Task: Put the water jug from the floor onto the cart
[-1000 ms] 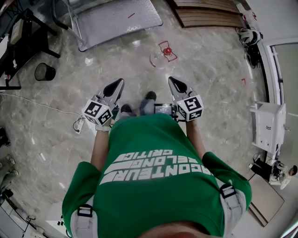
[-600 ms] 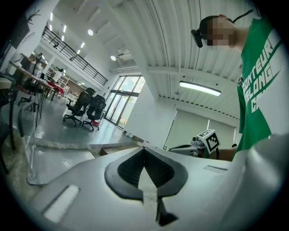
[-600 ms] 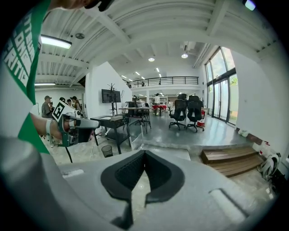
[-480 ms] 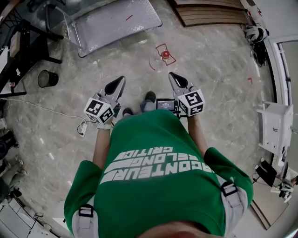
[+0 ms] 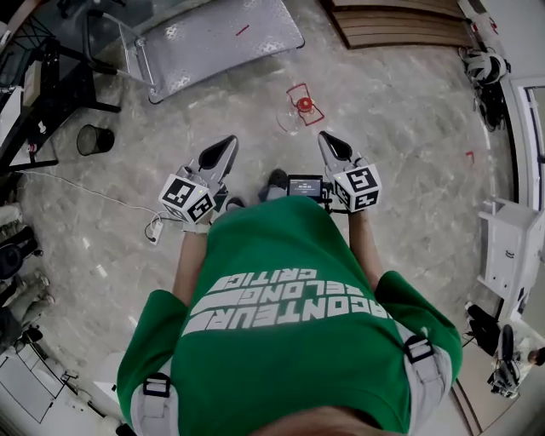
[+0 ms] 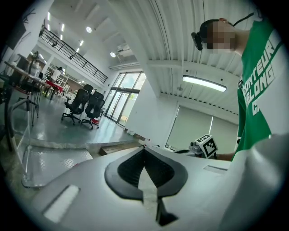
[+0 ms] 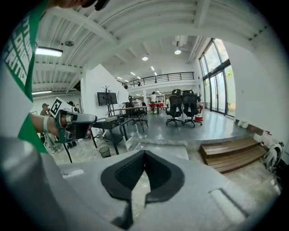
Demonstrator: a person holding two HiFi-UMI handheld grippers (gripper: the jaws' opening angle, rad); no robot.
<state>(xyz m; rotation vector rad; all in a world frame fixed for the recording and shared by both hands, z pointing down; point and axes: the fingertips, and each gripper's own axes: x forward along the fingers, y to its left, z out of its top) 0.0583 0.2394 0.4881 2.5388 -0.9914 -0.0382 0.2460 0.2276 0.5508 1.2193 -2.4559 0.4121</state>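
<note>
**A:** What are the grippers doing?

**B:** The left gripper (image 6: pixel 144 151) is pressing its jaws together tip to tip, with nothing between them. The right gripper (image 7: pixel 144 154) is doing the same: clenched and empty.

**A:** Where are they pointing?

**B:** The 2 are pointing forward side by side, out in front of the person's green shirt (image 5: pixel 289 315) and over the floor (image 5: pixel 400 136). A small screen (image 5: pixel 305 186) is glowing just beside the right gripper, and 2 shoes (image 5: pixel 277 177) are showing between the grippers.

**A:** And the jug?

**B:** The jug (image 5: pixel 304 104) is sitting on the floor ahead of both grippers, closer to the right one's line. Its red cap is facing up inside a red square marked on the floor. Neither gripper is touching it.

**A:** And the cart?

**B:** The cart (image 5: pixel 221 38) is standing beyond the jug and to its left, apart from it, with its metal deck facing up and its handle at the left end. A black bin (image 5: pixel 95 139) is standing further left, and wooden steps (image 5: pixel 400 25) are lying off to the right.
</note>
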